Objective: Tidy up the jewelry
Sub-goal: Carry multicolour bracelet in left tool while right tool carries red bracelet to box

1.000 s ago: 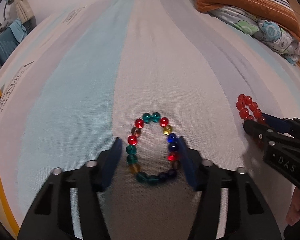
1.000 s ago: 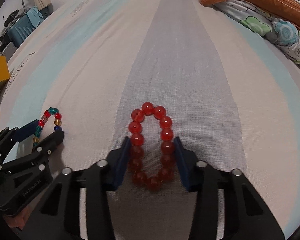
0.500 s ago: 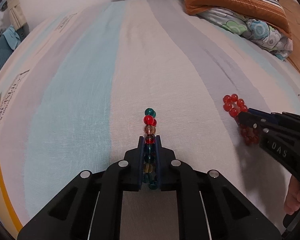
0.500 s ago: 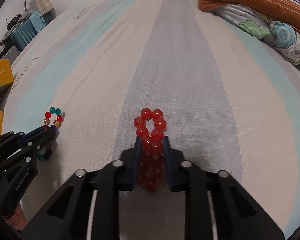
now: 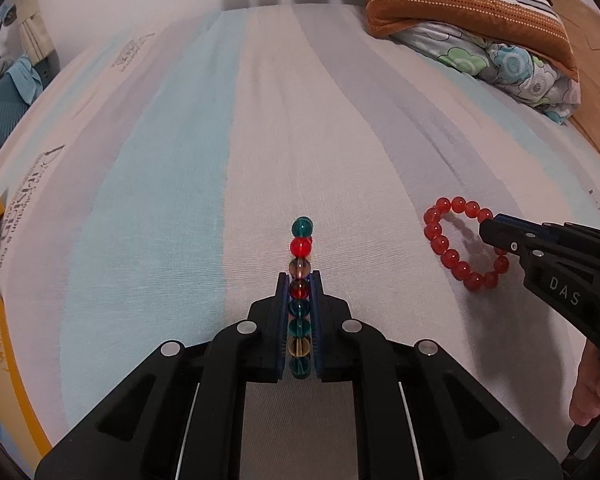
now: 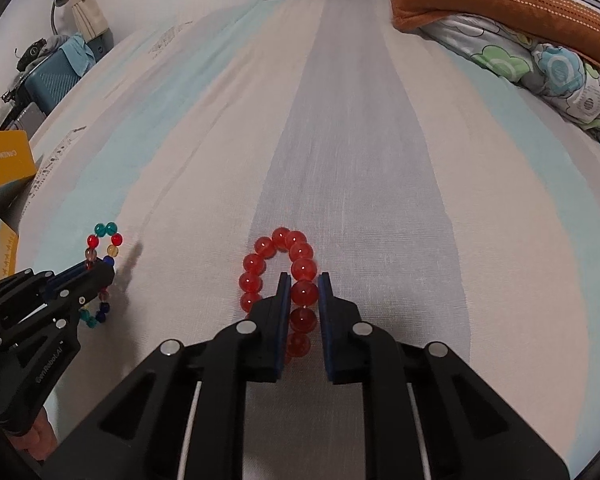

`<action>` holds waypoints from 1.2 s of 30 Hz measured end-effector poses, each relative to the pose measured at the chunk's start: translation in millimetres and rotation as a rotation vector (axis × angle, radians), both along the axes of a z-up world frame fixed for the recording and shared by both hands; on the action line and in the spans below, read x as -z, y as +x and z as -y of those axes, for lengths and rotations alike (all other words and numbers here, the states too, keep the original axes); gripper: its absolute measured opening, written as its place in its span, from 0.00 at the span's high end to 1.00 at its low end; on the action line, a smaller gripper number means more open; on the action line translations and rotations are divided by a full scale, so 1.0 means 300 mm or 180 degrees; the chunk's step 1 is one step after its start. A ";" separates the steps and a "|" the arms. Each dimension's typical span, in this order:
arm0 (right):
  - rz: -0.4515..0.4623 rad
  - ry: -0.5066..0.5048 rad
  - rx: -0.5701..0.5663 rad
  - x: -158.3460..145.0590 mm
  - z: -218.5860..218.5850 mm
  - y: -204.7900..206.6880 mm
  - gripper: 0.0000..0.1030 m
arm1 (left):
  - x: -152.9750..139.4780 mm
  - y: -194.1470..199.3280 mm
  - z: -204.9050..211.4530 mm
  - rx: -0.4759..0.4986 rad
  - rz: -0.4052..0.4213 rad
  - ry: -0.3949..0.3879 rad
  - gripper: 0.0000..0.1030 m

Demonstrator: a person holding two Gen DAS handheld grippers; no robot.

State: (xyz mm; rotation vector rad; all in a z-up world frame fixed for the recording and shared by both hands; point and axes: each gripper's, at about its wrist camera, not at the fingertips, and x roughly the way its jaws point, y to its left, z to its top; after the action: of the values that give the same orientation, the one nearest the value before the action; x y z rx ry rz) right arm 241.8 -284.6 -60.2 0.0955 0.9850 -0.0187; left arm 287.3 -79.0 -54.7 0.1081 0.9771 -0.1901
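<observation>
Left gripper (image 5: 299,280) is clamped on the multicoloured bracelet (image 5: 301,240), at lower centre of its view, long axis straight ahead of the fingers. Right gripper (image 6: 303,280) pinches one side of the red bracelet (image 6: 278,268), whose loop spills left over the bed (image 6: 360,140).

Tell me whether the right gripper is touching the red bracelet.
Touching. The right wrist view shows the right gripper with its fingers pressed against one strand of the red bracelet.

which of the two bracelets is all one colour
The red bracelet, clamped in the right tongs: every bead is red. The multicoloured bracelet in the left tongs mixes teal, red and amber beads.
</observation>
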 end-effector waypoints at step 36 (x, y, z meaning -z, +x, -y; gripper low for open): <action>0.0339 -0.0009 -0.0060 -0.284 -0.093 -0.191 0.88 | -0.239 -0.161 -0.098 -0.0113 0.0127 0.0050 0.91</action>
State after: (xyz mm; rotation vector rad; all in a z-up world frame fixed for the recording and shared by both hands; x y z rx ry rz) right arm 184.5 -256.7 25.0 0.0839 0.8794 0.0022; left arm 238.9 -49.6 17.1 0.1086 0.9404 -0.1473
